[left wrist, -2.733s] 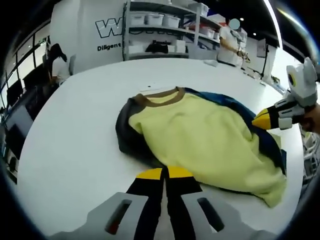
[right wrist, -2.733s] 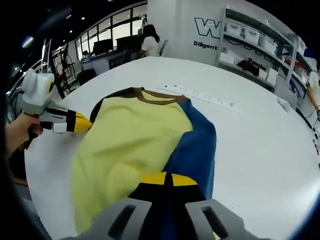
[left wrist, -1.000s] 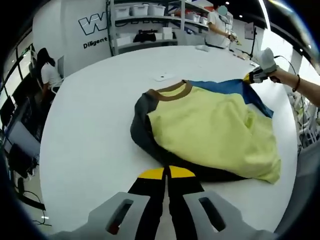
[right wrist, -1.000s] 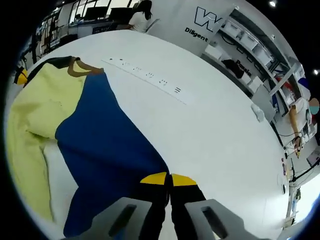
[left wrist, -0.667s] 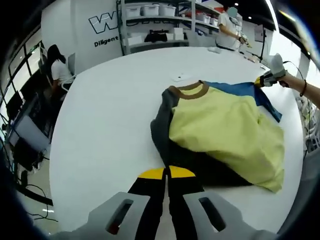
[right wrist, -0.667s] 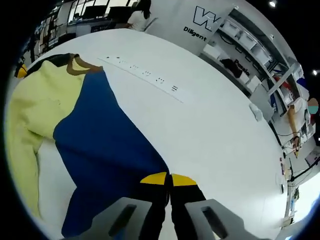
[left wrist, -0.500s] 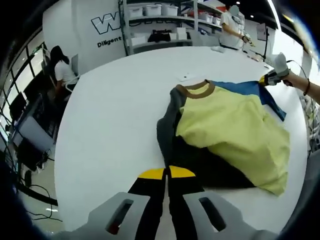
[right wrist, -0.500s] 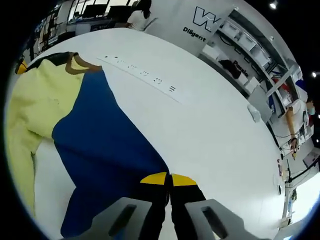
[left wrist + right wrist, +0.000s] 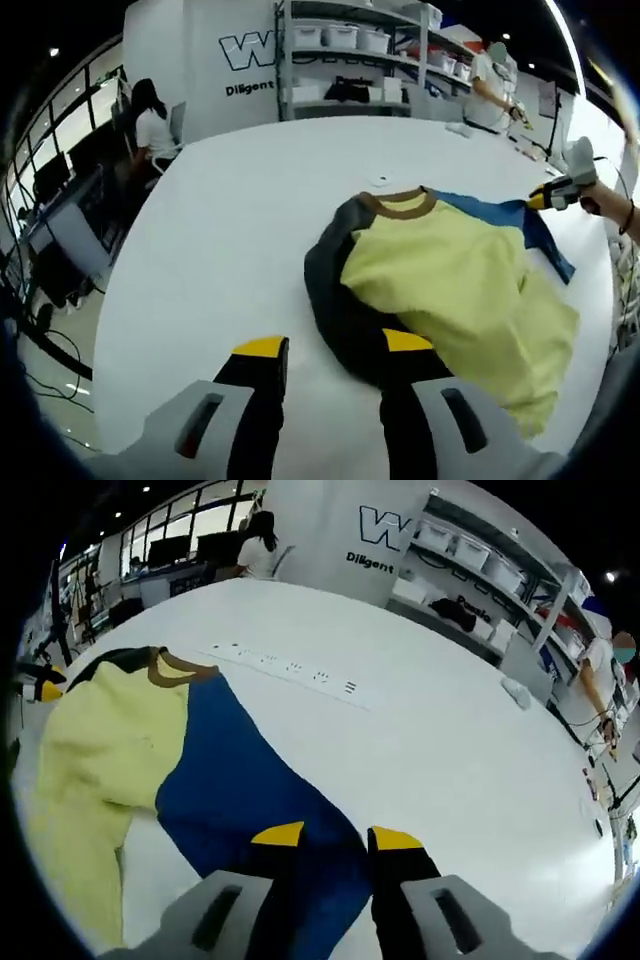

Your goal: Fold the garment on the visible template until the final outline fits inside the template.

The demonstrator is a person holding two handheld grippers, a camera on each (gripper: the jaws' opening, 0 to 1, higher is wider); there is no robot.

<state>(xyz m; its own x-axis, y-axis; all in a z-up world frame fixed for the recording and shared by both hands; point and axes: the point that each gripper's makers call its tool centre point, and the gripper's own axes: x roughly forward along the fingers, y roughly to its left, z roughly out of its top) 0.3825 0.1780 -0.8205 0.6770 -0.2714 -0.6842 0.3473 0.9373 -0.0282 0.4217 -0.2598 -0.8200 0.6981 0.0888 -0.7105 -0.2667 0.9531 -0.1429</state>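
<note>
1. On the far left of the left gripper view a person [image 9: 152,125] sits at a desk beyond the white table [image 9: 230,250], well apart from the work.
2. The left gripper [image 9: 335,345] hangs low over the near table edge with its jaws spread wide and nothing between them; the dark sleeve [image 9: 345,330] of the garment [image 9: 440,280] lies just past its right tip.
3. The garment sits right of centre on the table, yellow front up, brown collar [image 9: 398,203] toward the far side, blue sleeve [image 9: 510,215] stretched to the right.
4. At the right edge, the right gripper [image 9: 545,198] is at the end of that blue sleeve, a hand behind it.
5. In the right gripper view the yellow body lies at the left, and the blue sleeve runs down to the right gripper's tips [image 9: 335,835], which stand apart with blue cloth under and between them, gripping nothing.
6. I cannot make out any template outline on the table, only a row of small marks [image 9: 290,665] beyond the collar.
7. Risk, in my judgement: with both claws open the sleeves lie loose, so a careless regrasp could catch two layers and drag the whole body sideways.
8. The yellow hem bunches at the near right; folding over those wrinkles would likely leave a lumpy, oversized outline.
</note>
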